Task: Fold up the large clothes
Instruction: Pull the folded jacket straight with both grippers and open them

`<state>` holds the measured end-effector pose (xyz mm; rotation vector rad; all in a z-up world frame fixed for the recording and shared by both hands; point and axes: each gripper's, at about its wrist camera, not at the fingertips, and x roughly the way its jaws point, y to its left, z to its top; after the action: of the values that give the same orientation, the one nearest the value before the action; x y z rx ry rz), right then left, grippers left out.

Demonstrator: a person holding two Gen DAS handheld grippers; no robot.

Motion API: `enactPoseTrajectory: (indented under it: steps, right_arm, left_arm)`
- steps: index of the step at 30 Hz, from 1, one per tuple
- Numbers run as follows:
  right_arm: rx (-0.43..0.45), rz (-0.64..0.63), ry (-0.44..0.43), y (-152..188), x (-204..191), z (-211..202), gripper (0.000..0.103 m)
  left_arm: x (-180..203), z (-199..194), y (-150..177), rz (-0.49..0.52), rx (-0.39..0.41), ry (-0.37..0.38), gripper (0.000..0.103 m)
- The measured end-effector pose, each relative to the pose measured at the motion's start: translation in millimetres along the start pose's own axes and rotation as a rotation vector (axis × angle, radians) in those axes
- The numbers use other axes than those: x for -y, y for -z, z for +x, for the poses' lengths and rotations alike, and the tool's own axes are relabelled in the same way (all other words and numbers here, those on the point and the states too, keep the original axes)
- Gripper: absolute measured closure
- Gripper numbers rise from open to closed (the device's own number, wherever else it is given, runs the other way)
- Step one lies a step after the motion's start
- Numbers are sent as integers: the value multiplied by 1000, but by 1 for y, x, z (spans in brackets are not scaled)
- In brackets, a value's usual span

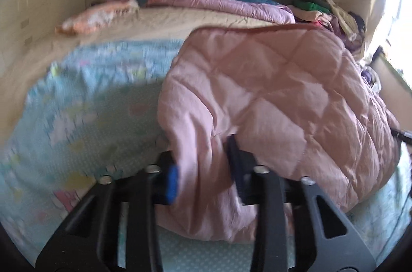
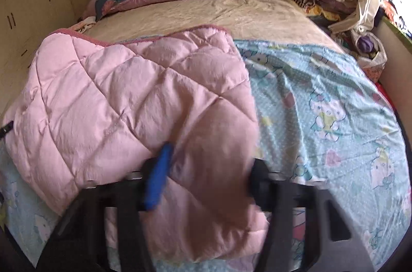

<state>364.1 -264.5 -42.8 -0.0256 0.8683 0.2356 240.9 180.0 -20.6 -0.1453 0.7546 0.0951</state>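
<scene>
Pink quilt on bed, both claws gripping

The soft pink quilted blanket hides the tips of the left gripper. Its near edge is blurry. The light blue cartoon sheet is smeared, so its pictures are unclear.
</scene>
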Motion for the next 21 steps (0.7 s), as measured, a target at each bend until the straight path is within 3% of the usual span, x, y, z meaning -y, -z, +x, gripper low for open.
enactPoseTrajectory:
  steps: [3, 6, 9, 14, 21]
  right_arm:
    - [62, 9, -8, -14, 2, -14, 88]
    - [146, 66, -8, -36, 10, -30, 91]
    - [171, 96, 8, -55, 16, -24, 91]
    - [104, 134, 54, -61, 21, 15, 91]
    - [27, 191, 68, -48, 31, 51, 93]
  left_arm:
    - [1, -8, -21, -25, 47, 8, 89]
    - [-4, -4, -45, -77, 62, 8, 91]
    - [-6, 8, -62, -94, 66, -15, 93]
    - [-1, 41, -66, -63, 15, -77, 93]
    - [-6, 67, -57, -65, -36, -101, 93]
